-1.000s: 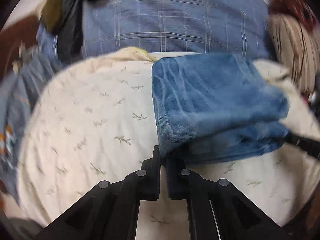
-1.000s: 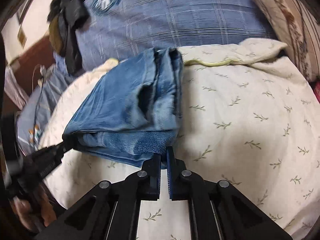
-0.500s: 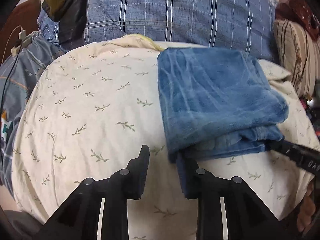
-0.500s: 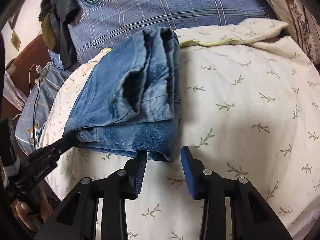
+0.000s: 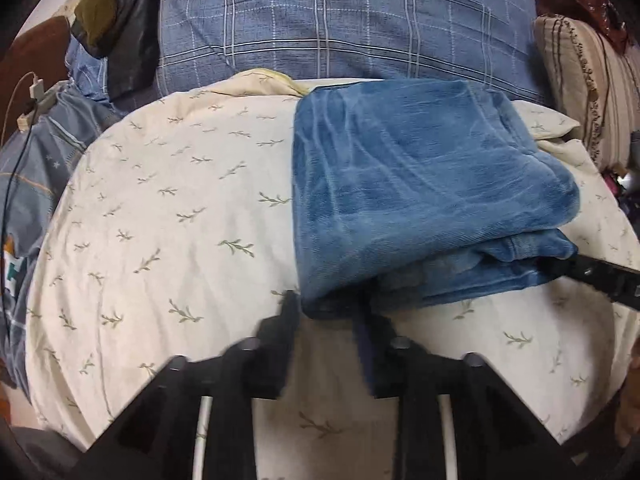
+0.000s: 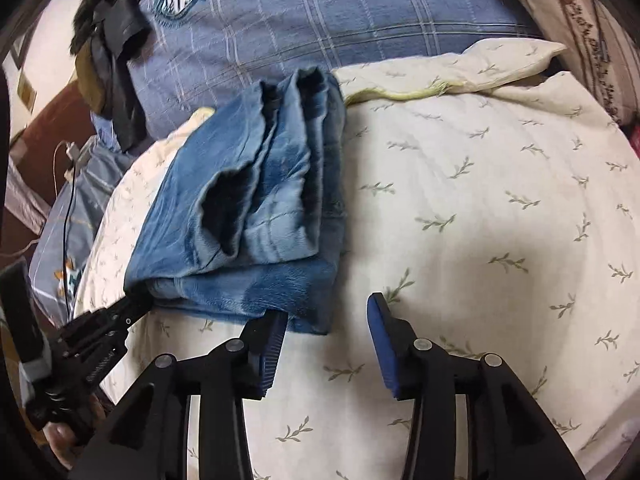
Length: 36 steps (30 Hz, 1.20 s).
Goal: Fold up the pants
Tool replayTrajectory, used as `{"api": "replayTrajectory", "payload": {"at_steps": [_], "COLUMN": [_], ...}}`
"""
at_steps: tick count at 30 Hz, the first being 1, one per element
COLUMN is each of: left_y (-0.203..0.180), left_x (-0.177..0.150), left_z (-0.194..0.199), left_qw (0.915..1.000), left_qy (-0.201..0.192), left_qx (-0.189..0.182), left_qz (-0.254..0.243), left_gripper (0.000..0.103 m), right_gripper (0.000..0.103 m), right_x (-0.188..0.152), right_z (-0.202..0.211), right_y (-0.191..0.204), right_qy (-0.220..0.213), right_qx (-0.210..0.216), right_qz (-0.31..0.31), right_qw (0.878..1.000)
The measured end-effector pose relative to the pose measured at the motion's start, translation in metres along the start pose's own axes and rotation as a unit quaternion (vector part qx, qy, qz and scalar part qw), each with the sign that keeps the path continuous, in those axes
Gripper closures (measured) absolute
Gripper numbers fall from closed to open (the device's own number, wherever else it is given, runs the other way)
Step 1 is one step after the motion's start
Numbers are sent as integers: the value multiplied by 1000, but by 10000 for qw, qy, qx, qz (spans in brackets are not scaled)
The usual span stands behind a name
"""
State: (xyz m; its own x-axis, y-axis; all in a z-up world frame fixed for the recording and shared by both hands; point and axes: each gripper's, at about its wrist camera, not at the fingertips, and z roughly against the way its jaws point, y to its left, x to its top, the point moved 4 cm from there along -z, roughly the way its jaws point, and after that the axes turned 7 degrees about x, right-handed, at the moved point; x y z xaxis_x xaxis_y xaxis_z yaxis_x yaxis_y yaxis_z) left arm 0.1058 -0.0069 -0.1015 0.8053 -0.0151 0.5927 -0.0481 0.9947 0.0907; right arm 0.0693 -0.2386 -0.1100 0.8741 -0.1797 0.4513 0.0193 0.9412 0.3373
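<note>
The blue denim pants [image 5: 420, 192] lie folded in a thick stack on a cream leaf-print bedcover [image 5: 168, 216]. My left gripper [image 5: 326, 312] is open, its jaws spread at the stack's near left corner, holding nothing. In the right wrist view the pants [image 6: 256, 220] show their layered edges and a leg opening. My right gripper [image 6: 328, 312] is open at the stack's near right corner, its left finger touching the denim edge. The right gripper also shows in the left wrist view [image 5: 592, 276], and the left gripper in the right wrist view [image 6: 100, 328].
A blue plaid pillow [image 5: 340, 20] lies behind the pants. Dark clothes [image 5: 116, 20] hang at the back left. A striped pillow [image 5: 580, 80] stands at the right. A charger cable [image 5: 24, 120] lies at the left. The cover's folded edge [image 6: 460, 76] lies behind.
Both grippers were shut on the near edge of the pants a second ago. Both have opened wide and let the pants go. The stack has settled onto the cover.
</note>
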Motion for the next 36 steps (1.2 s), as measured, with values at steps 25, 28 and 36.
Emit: {"api": "replayTrajectory", "payload": {"at_steps": [25, 28, 36], "left_y": [72, 65, 60], "left_x": [7, 11, 16], "left_z": [20, 4, -7], "left_qw": [9851, 9848, 9825], "left_qy": [-411, -112, 121], "left_qx": [-858, -1051, -1354], "left_qz": [1432, 1378, 1270], "left_gripper": [49, 49, 47], "right_gripper": [93, 93, 30], "right_x": [34, 29, 42], "right_z": [22, 10, 45], "right_y": [35, 34, 28], "right_qy": [-249, -135, -734], "right_qx": [852, 747, 1084], "right_qz": [176, 273, 39], "right_qw": [9959, 9967, 9914]}}
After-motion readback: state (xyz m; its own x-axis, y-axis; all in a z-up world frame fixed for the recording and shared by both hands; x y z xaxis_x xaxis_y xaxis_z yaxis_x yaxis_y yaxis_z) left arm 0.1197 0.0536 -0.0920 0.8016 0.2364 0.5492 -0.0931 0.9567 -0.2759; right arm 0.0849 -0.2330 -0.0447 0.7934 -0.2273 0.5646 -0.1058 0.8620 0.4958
